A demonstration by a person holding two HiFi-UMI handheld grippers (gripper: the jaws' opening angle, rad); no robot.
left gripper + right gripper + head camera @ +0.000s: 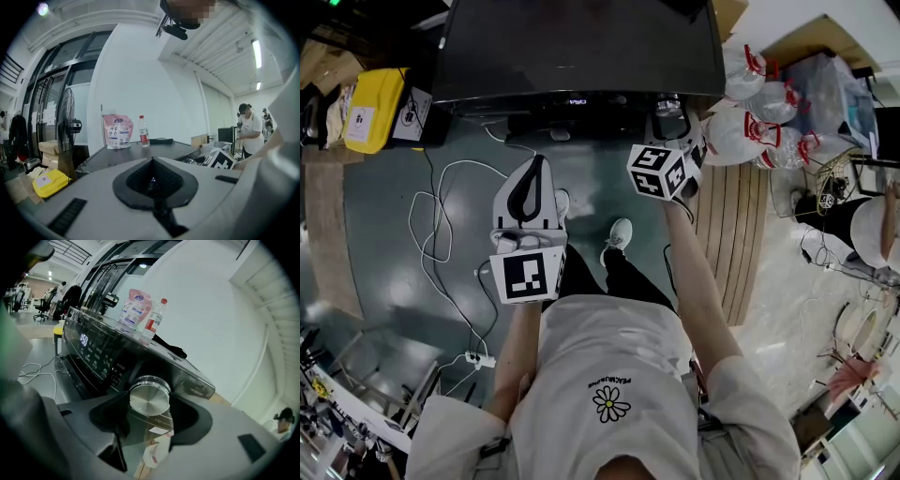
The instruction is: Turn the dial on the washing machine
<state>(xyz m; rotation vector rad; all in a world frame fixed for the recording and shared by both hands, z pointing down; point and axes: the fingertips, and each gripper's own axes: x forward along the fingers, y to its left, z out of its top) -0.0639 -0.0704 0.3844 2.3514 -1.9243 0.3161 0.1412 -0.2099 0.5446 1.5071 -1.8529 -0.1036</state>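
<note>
**newbie_ops:** Where's the dial [150,397] on your feed, and what does it look like?

**me:** In my right gripper view it's dead centre, a bit below the middle. It's a round knob with a flat brushed-silver face and a shiny rim, standing proud of the dark glossy front of the washing machine [93,350]. It's at the right end of the control strip, with little white lit symbols running off to its left. In the head view it's only a small silver blob up top, right of centre, on the machine's front edge.

**newbie_ops:** Have you got hold of it?

**me:** Yep. My right gripper [149,404] has its dark pads on either side of the knob, clamped against the rim. The jaws are spread wide because the knob's chunky.

**newbie_ops:** And the other one?

**me:** My left gripper [153,164] has its jaws pinched together with nothing in them. It's hanging in front of the machine, lower left of the other gripper in the head view, touching nothing.

**newbie_ops:** Anything on top of the machine?

**me:** A pink pouch [135,309] and a water bottle [152,324] with a red cap, standing side by side in the upper middle of the right gripper view. They're well back from the knob.
</note>
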